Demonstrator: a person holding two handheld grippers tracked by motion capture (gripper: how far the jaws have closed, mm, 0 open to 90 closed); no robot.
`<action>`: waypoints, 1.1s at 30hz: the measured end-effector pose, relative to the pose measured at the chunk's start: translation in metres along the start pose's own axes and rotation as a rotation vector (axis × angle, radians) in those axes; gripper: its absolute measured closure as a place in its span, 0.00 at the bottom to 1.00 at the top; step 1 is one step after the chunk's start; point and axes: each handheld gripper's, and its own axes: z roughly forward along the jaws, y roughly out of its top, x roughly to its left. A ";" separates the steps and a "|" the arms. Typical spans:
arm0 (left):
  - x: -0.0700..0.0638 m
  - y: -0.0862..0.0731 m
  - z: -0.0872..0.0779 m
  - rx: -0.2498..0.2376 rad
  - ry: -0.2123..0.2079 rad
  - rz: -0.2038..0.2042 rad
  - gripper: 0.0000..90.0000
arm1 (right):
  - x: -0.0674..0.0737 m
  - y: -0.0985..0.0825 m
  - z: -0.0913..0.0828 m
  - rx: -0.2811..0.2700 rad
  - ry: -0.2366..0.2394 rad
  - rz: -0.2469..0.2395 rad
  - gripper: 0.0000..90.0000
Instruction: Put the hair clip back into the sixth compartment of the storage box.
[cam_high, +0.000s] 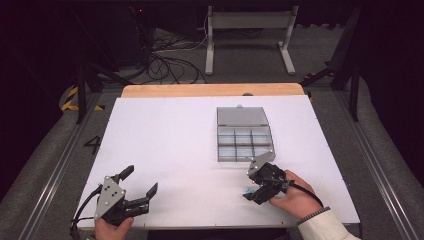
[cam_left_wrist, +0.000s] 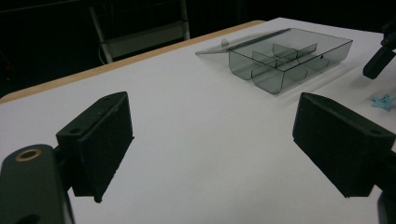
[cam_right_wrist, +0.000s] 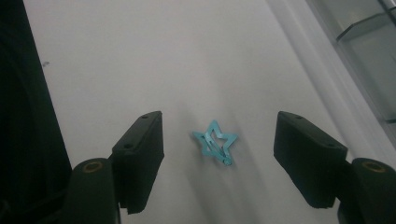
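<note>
A small turquoise star-shaped hair clip (cam_right_wrist: 215, 147) lies flat on the white table top (cam_high: 175, 145), between the jaws of my right gripper (cam_right_wrist: 218, 128). The jaws are wide apart and touch nothing. From above, my right gripper (cam_high: 251, 190) tilts down over the clip (cam_high: 248, 189) near the front right, just in front of a clear grey compartment box (cam_high: 245, 142). The box's lid (cam_high: 242, 116) lies folded back and its compartments look empty. My left gripper (cam_high: 141, 180) hovers open at the front left, holding nothing; its view (cam_left_wrist: 212, 116) looks across bare table toward the box (cam_left_wrist: 289, 58) and the clip (cam_left_wrist: 384, 101).
A wooden strip (cam_high: 212, 90) borders the table's far edge. Behind it on the floor are a grey metal stand (cam_high: 250, 22) and loose cables (cam_high: 170, 65). Metal rails run along both sides. A corner of the box (cam_right_wrist: 369, 28) is in the right gripper view.
</note>
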 end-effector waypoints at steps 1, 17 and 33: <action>0.000 0.000 0.000 0.000 0.000 0.000 0.14 | 0.000 0.000 0.000 0.000 0.000 0.000 0.39; 0.000 0.000 0.000 0.000 -0.001 -0.001 0.14 | 0.002 0.001 0.014 0.092 -0.010 -0.028 0.55; 0.000 0.000 0.000 0.001 -0.001 0.002 0.14 | 0.006 0.006 0.018 0.129 -0.018 -0.070 0.71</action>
